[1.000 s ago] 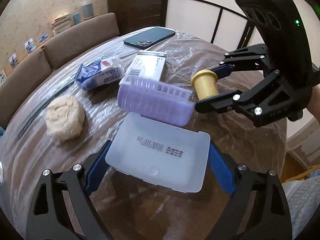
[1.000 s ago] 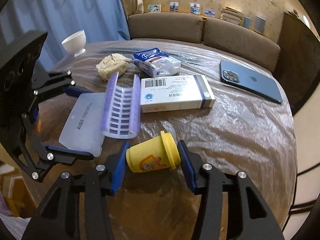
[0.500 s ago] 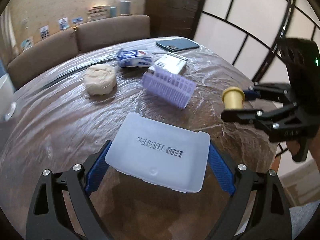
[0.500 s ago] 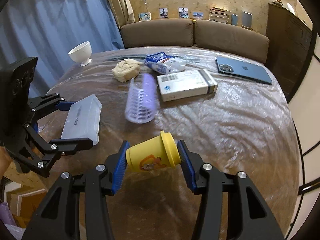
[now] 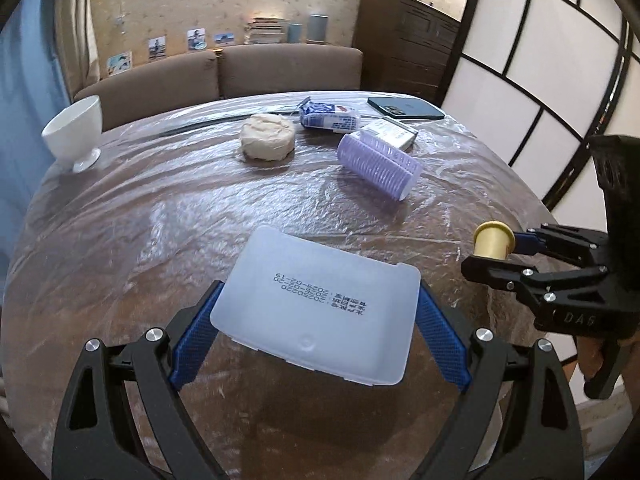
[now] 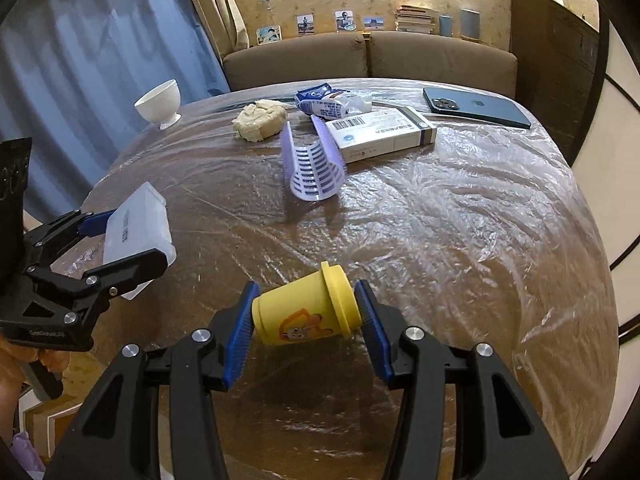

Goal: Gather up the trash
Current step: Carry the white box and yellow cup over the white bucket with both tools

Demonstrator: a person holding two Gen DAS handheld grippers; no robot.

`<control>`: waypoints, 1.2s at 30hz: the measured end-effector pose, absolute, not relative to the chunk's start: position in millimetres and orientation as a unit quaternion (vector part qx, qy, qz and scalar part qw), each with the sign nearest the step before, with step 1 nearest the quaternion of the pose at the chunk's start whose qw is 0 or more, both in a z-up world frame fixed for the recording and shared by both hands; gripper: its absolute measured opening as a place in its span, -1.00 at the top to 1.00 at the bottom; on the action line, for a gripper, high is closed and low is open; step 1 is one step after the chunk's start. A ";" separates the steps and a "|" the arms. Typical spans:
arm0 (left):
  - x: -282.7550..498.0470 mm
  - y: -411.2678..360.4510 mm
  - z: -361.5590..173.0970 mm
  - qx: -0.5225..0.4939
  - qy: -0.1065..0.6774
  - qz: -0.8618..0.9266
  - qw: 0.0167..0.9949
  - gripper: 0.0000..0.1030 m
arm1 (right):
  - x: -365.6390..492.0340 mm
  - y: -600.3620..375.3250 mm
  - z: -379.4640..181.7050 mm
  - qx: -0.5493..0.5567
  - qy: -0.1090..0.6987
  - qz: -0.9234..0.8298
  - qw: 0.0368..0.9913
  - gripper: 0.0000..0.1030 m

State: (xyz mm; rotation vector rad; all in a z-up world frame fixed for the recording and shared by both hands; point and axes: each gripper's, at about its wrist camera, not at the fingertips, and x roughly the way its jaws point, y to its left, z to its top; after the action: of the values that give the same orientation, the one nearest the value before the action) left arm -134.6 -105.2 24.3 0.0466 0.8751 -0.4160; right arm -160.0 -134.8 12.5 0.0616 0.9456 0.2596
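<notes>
Nearest the cameras: both tongs loaded, held above the desk.

L tongs clamped on a translucent white lid, flat side up w/ printed date; R tongs clamped on a yellow cup lying sideways, cartoon print facing the camera. Mid-desk, under plastic wrap: purple curved comb piece, its edge by a white medicine box. Behind those: crumpled tissue wad, blue-white wrapper. Far side: white bowl at L, dark phone at R, well apart.
</notes>
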 end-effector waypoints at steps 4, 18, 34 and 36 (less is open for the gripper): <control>-143.4 -102.2 24.2 0.018 0.419 -0.190 0.888 -0.79 | -164.5 -129.2 13.0 0.034 0.453 0.124 0.882 0.05; -178.3 -89.3 29.6 0.006 0.413 -0.182 0.892 -0.79 | -190.9 -120.2 18.6 0.046 0.453 0.132 0.881 0.05; -212.9 -87.3 33.8 0.009 0.414 -0.192 0.890 -0.79 | -223.2 -111.8 24.7 0.032 0.456 0.150 0.876 0.05; -216.8 -87.6 32.5 0.010 0.415 -0.192 0.889 -0.79 | -228.1 -110.1 24.3 0.030 0.459 0.154 0.875 0.05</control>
State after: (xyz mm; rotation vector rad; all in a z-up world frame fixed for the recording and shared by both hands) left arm -216.8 -87.6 32.5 0.0207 0.8622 -0.3989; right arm -228.1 -110.1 24.3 0.0617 0.9573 0.3217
